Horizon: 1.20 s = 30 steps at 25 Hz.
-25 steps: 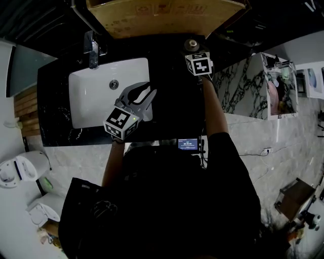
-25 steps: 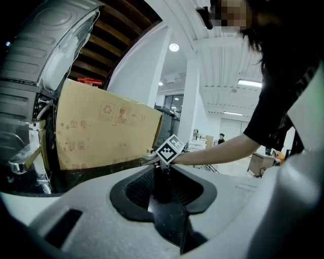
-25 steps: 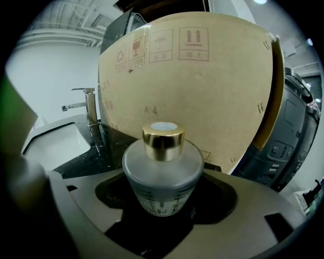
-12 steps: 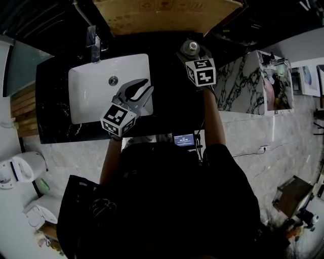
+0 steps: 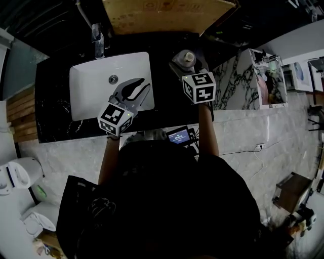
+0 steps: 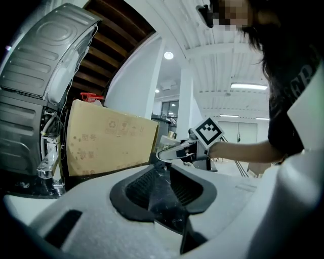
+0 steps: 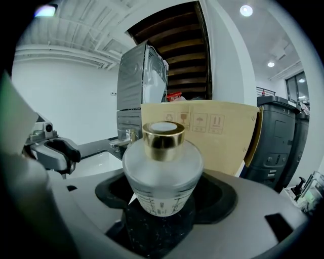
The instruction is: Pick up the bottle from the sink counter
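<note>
Pulled back from the tan cardboard box (image 5: 167,15), the right gripper (image 5: 185,61) clasps the frosted-glass bottle with gold cap (image 7: 162,167) — the grasp looks secure, probably lifting off the black speckled counter (image 5: 55,121). Nearer, the left gripper (image 5: 141,87) hangs spread and empty over the white sink basin (image 5: 91,98). Beyond, the box overhangs the counter's back edge — free room lies upward and toward the person.

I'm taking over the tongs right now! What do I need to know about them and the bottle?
Left tongs: open and empty, hovering over the front corner of the sink.
Right tongs: shut on the bottle, gripping its frosted body, gold cap on top.
Bottle: upright, to the right of the sink, over the black counter. I can't tell if it has left the counter.
Done: the grab.
Left: lift it clear and keep it upright.
</note>
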Each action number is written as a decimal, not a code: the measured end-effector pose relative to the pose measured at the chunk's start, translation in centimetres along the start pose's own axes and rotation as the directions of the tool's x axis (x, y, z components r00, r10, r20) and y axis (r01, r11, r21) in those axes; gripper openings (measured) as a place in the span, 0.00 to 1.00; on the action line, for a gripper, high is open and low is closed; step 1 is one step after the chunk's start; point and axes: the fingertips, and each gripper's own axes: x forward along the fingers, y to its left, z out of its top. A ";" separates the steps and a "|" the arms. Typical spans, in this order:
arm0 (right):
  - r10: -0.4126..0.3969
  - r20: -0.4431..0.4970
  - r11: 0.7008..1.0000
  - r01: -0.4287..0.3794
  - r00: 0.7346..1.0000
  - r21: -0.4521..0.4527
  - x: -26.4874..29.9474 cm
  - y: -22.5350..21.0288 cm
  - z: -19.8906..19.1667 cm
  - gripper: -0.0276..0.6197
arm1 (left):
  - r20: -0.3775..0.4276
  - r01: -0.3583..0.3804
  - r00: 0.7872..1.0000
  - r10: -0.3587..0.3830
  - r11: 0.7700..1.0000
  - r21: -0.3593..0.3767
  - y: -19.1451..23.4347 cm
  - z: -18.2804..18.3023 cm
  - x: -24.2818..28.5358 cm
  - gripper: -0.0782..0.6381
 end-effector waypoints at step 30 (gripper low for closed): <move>0.118 0.010 0.993 -0.118 0.993 0.006 -12.1 17.4 -0.4 0.54 | 0.154 0.197 0.969 -0.194 0.980 -0.004 -8.1 -3.4 -4.0 0.26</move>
